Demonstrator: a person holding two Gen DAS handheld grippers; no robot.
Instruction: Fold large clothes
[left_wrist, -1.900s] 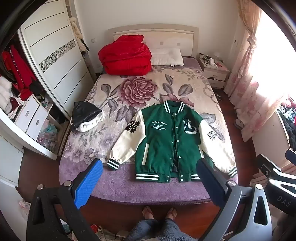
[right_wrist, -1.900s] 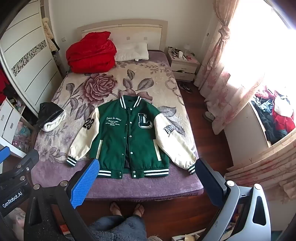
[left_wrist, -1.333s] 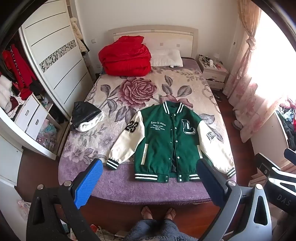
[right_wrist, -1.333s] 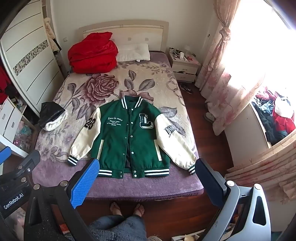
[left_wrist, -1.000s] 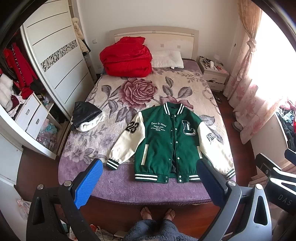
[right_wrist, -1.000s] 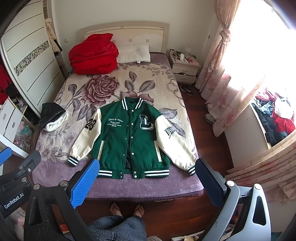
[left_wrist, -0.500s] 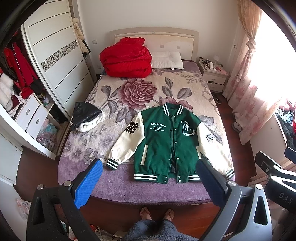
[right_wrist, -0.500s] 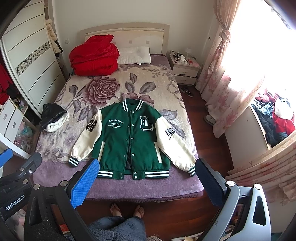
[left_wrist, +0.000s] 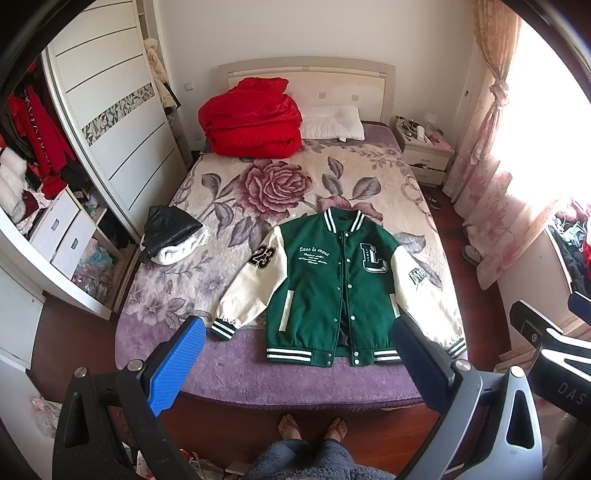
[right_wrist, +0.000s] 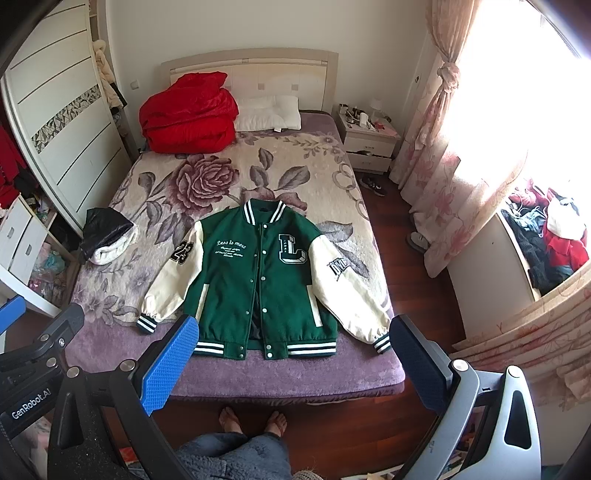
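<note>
Jaws on both grippers stand wide apart and hold nothing. Left gripper and right gripper hang above the foot of the bed, clear of the cloth, with the person's bare feet on the floor below.

Bed: floral blanket over a purple cover. It is the landmark for all places below.

Jacket: green varsity type with cream sleeves, lying face up and flat on the foot half of the bed, toward the window side. Long axis runs head to foot of the bed; collar points to the headboard, striped hem lies just short of the foot edge. Front is snapped near the collar and gapes slightly lower down. Sleeves splay outward and down; left cuff lies on the wardrobe side, right cuff near the window-side edge.

Handling, as judged: thick, lined cloth, moderately heavy, soft but with some body, so it should hold a crease loosely and spring back. Sleeve fabric looks smooth and may slip; ribbed cuffs and hem give surer purchase. Suggested holds: cuff and shoulder seam of one sleeve, to lay it across the chest.

Elsewhere: red quilt and pillow at the head; black-and-white bundle at the wardrobe-side edge, well apart from the jacket.
</note>
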